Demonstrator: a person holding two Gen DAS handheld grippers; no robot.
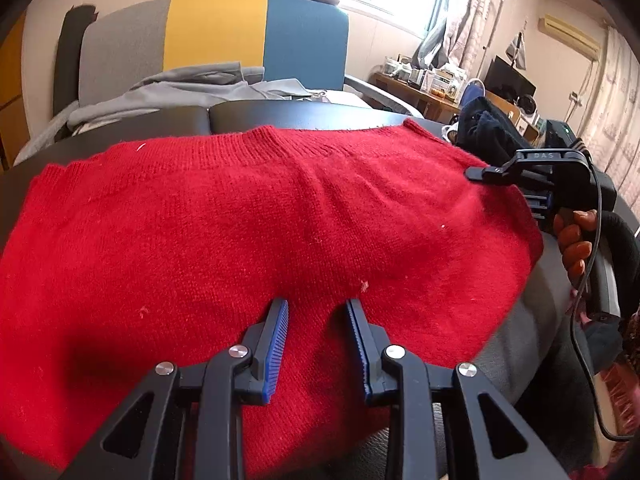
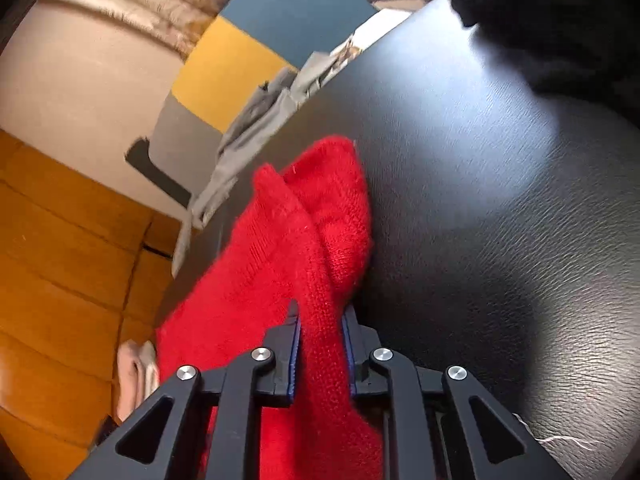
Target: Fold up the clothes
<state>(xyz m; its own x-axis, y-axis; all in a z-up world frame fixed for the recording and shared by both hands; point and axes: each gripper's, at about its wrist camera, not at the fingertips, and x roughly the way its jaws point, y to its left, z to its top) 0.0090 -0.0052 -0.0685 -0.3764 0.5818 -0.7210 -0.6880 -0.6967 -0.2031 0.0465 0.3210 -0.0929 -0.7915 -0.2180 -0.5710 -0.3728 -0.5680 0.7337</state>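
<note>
My right gripper [image 2: 320, 320] is clamped on a fold of the red sweater [image 1: 260, 220] spread over the black worktop [image 2: 480, 200]; my left gripper [image 1: 318, 312] hovers open above it. The bite looks shallow, so lifting could let the knit slip.

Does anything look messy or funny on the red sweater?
Yes, a little. The fuzzy red knitted sweater has small pale lint specks stuck on it, near the left gripper. Its corner is bunched into folds where the right gripper pinches it. No holes or spills show.
</note>
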